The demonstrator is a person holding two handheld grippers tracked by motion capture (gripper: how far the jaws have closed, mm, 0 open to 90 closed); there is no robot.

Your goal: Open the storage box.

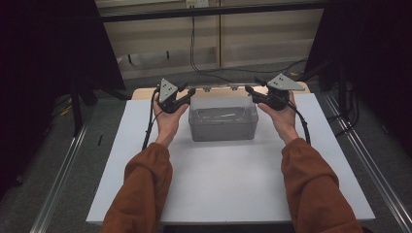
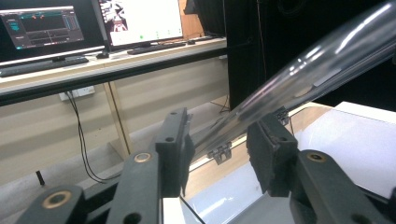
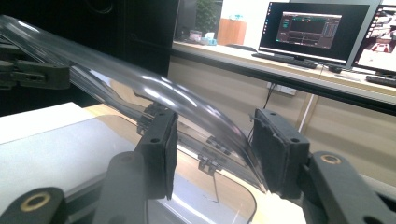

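**Hinged clear lid raised over its box, gripped at both ends**

Orange sleeves [image 1: 145, 184] lead to the left gripper [image 2: 217, 154] and right gripper [image 3: 212, 154], each part-closed astride the transparent lid's [image 1: 223, 99] edge above the grey box [image 1: 222, 127]. Pad contact is unclear. Thin, glossy plastic probably feels light, flexible, slippery; hold near the corners.

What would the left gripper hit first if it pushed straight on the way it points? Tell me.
Probably the clear plastic hinged lid of the transparent box: its edge already lies between the left gripper fingers. Depth is hard to judge.
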